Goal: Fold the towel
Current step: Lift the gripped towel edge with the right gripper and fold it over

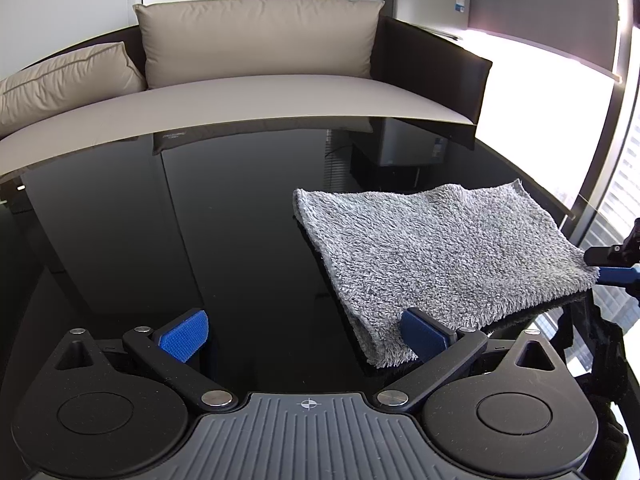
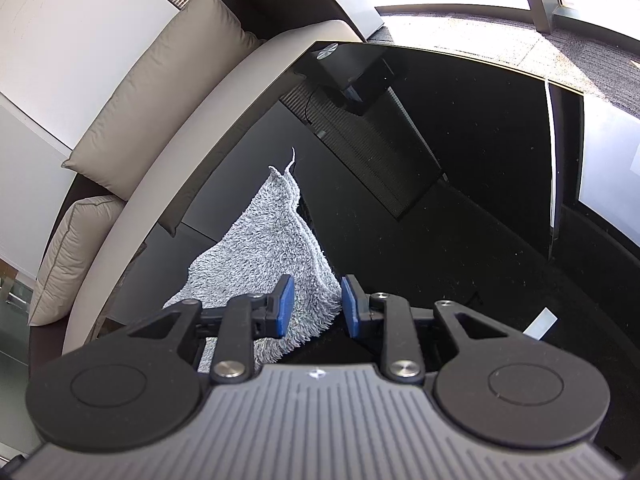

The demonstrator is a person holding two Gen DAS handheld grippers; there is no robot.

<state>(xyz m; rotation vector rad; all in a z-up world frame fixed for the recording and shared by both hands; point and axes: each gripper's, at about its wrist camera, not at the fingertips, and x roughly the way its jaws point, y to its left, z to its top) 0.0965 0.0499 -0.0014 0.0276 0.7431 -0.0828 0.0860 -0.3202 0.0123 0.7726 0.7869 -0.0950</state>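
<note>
The right claw [image 2: 314, 306] has its blue pads [image 2: 285, 306] narrowly apart around the near corner of the grey towel [image 2: 268, 248], though whether they press on the cloth I cannot tell. The left claw [image 1: 304, 334] stands spread wide, its right pad [image 1: 422, 332] touching the towel's [image 1: 444, 256] near edge. The folded towel lies on the glossy black bench [image 1: 160, 240], before a beige sofa [image 1: 256, 92].

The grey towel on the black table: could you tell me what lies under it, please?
Only the glossy black table shows around the grey towel, which is doubled over. Its near right corner is raised at the right gripper. Whatever its resting part covers cannot be seen.
</note>
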